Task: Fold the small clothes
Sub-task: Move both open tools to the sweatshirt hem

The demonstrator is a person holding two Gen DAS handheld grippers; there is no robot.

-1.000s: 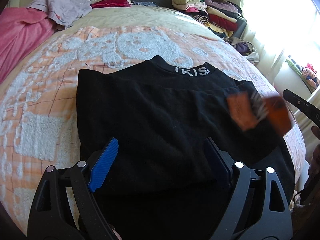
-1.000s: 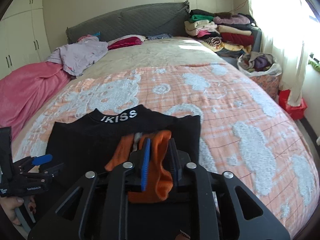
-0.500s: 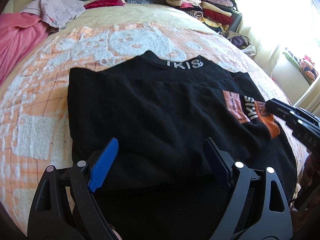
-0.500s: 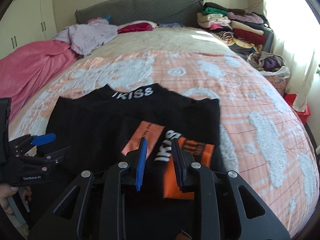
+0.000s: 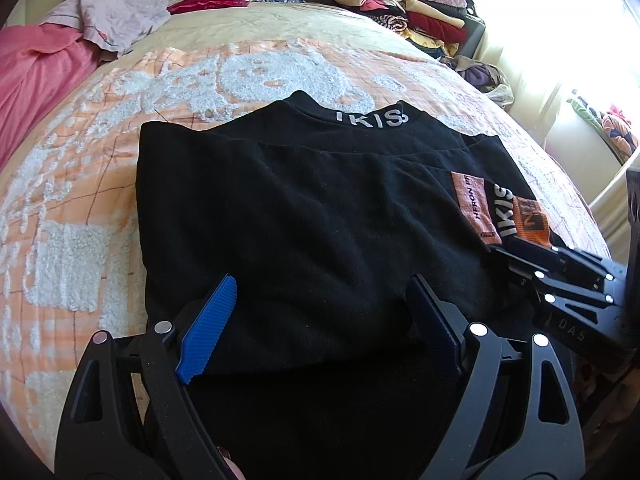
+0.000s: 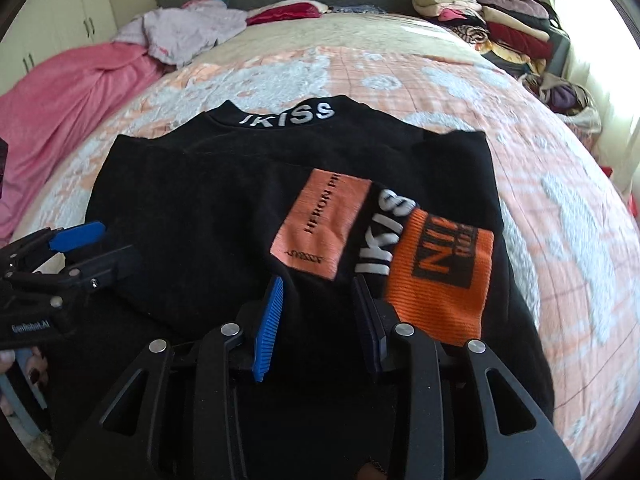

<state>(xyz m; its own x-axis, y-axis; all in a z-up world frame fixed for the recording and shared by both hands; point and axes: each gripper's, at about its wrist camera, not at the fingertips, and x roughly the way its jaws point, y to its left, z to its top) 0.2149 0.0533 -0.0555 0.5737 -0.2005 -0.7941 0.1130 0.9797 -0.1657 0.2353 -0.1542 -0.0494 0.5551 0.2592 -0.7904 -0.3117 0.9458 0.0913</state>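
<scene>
A black sweater [image 5: 304, 216] with white "IKISS" on its collar lies flat on the bed, collar away from me. Its right sleeve with the orange cuff [image 6: 440, 276] and an orange patch [image 6: 320, 224] lies folded across the body. My left gripper [image 5: 316, 312] is open and empty, low over the sweater's near left part. My right gripper [image 6: 320, 308] is open and empty just behind the folded sleeve; it also shows in the left wrist view [image 5: 552, 264]. The left gripper also shows in the right wrist view [image 6: 80, 252].
The sweater rests on an orange and white bedspread [image 5: 80, 184]. A pink blanket [image 6: 60, 96] and a lilac garment [image 6: 188, 28] lie at the far left. A stack of folded clothes [image 5: 412, 8] stands at the far right by the bright window.
My right gripper carried the orange-cuffed sleeve over the sweater's body, laid it down and opened. It now sits just behind the sleeve. The left gripper stayed open in place.
</scene>
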